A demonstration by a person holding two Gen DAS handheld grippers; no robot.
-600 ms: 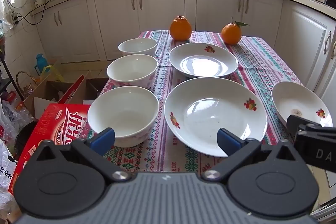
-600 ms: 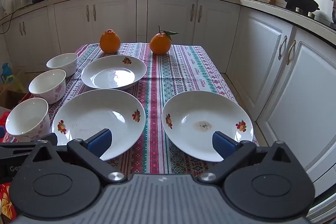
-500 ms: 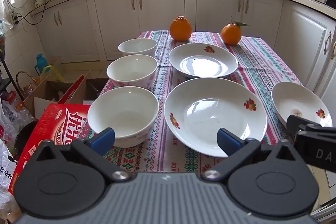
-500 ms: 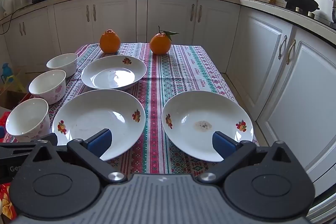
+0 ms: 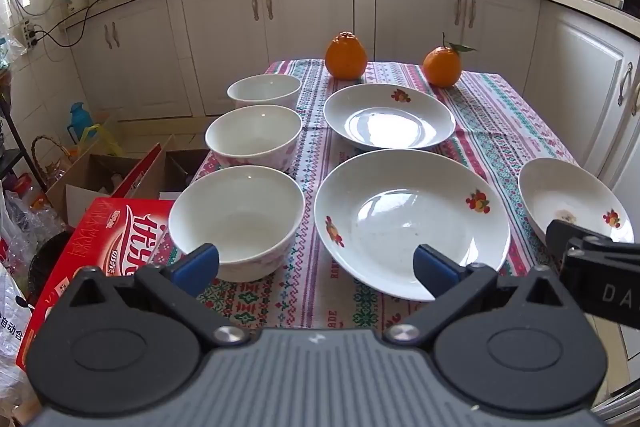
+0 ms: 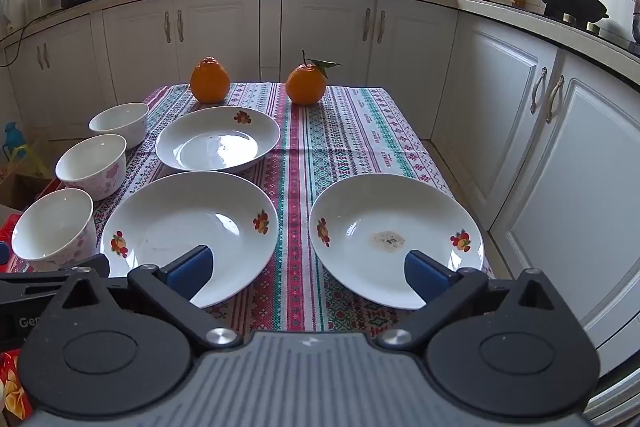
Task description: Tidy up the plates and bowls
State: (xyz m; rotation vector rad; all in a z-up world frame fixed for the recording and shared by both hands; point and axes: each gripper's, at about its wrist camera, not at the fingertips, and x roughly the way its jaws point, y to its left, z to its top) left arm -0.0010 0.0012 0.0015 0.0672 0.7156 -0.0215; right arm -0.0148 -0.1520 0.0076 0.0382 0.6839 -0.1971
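Note:
Three white bowls stand in a row along the table's left side: near (image 5: 236, 219), middle (image 5: 254, 135), far (image 5: 264, 91). Three white flowered plates lie flat: a large one (image 5: 412, 219) at the front centre, one behind it (image 5: 388, 115), and one at the front right (image 6: 396, 235) with a dried stain. My left gripper (image 5: 316, 265) is open and empty, hovering before the table's near edge between the near bowl and the large plate. My right gripper (image 6: 308, 269) is open and empty, before the gap between the large plate (image 6: 188, 227) and the stained plate.
Two oranges (image 5: 346, 55) (image 5: 442, 67) sit at the table's far end on the patterned cloth (image 5: 500, 115). A red carton (image 5: 104, 247) and open cardboard boxes (image 5: 100, 175) lie on the floor at the left. White cabinets (image 6: 540, 155) run close along the right.

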